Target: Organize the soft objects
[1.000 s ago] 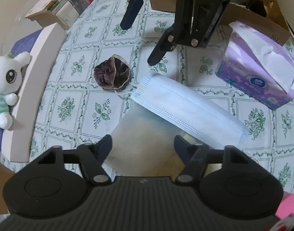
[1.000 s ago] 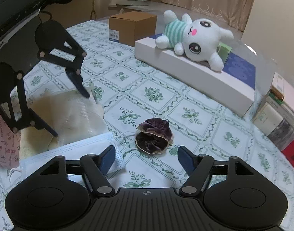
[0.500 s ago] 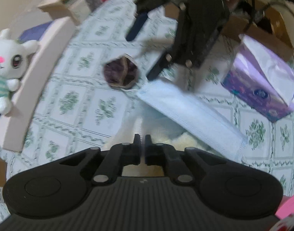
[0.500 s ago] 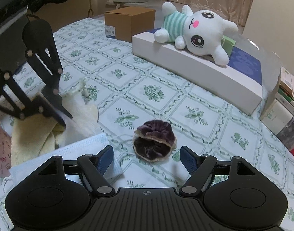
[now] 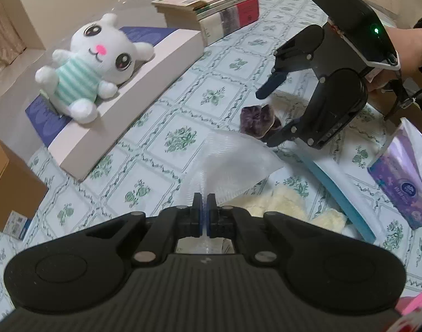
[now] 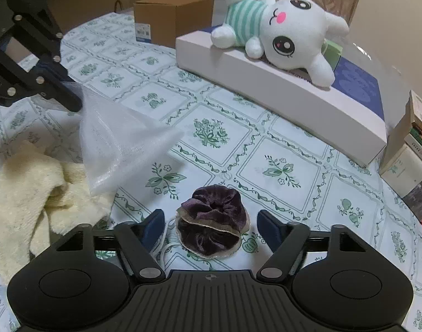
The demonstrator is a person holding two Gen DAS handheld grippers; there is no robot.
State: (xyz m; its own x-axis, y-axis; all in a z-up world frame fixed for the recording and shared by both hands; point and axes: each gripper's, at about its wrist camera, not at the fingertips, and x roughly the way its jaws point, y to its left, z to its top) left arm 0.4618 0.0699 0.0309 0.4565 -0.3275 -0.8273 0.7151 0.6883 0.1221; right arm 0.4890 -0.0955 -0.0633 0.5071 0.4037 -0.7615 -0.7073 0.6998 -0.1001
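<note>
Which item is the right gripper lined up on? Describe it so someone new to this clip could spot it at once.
Start from the long white box with the plush bunny lying on it, then come across the floral tablecloth towards the camera. Between the open fingers of the right gripper sits a scrunchie. It is dark purple velvet with a beige edge, unlike the cream fluffy cloth to its left.

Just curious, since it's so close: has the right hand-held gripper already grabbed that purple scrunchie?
No, the right hand-held gripper stands open around the purple scrunchie, its fingers apart from it.
</note>
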